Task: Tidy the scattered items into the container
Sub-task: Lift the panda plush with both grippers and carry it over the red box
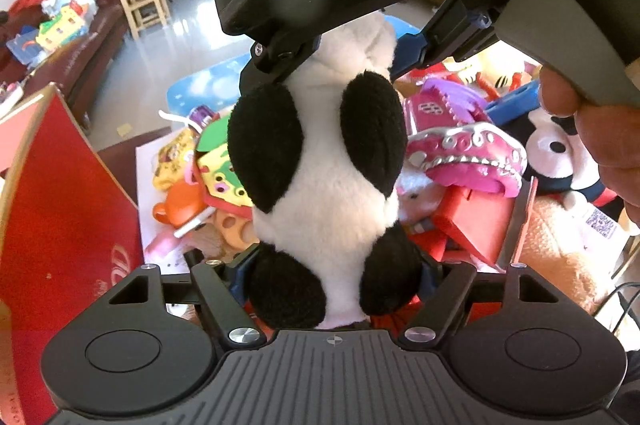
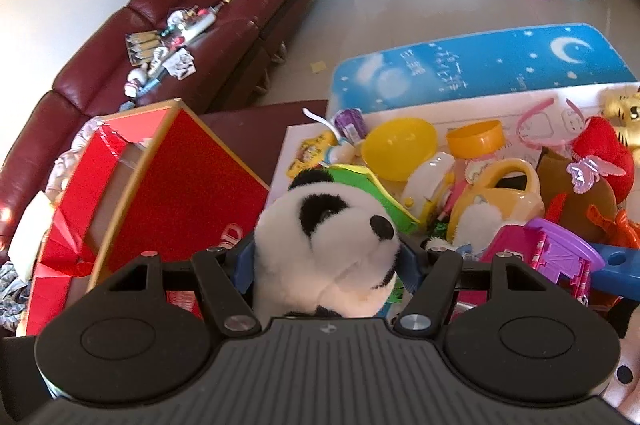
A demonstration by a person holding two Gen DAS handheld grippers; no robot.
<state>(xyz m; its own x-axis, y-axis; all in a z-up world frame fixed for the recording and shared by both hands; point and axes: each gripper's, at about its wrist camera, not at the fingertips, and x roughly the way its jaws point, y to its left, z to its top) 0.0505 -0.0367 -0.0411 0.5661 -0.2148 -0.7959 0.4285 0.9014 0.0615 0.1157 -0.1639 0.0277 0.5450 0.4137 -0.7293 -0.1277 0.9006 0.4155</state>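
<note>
Held at both ends: plush panda (image 1: 320, 161) stretched between the two grippers above the toy heap. Left gripper (image 1: 334, 277), jaws narrowed onto the panda's lower body, blue pads pressed in beside the black legs. Right gripper (image 2: 326, 265), jaws likewise closed in on the panda's head (image 2: 332, 237), snout poking up between the blue pads. Same right gripper seen from the left wrist view as a black body reaching in from the top edge (image 1: 320, 53), pinching the far end of the toy, with a hand (image 1: 600, 129) around its grey handle. Red box (image 2: 132, 185) open just left of the panda, standing at the left edge of the tabletop, its flap (image 1: 60, 193) raised. Spread over the white sheet (image 2: 480, 121) to the right: yellow egg shell (image 2: 398, 147), orange lid (image 2: 476, 137), yellow watering can (image 2: 500, 197), purple toy house (image 2: 560, 257), pink headband (image 2: 536, 129). In the left wrist view, a pink jaw toy with silver teeth (image 1: 468, 157) and a black-and-white mouse plush (image 1: 560, 153) lying right of the panda. Beyond the tabletop: maroon sofa (image 2: 200, 37), blue moon mat (image 2: 500, 61) on the floor.
</note>
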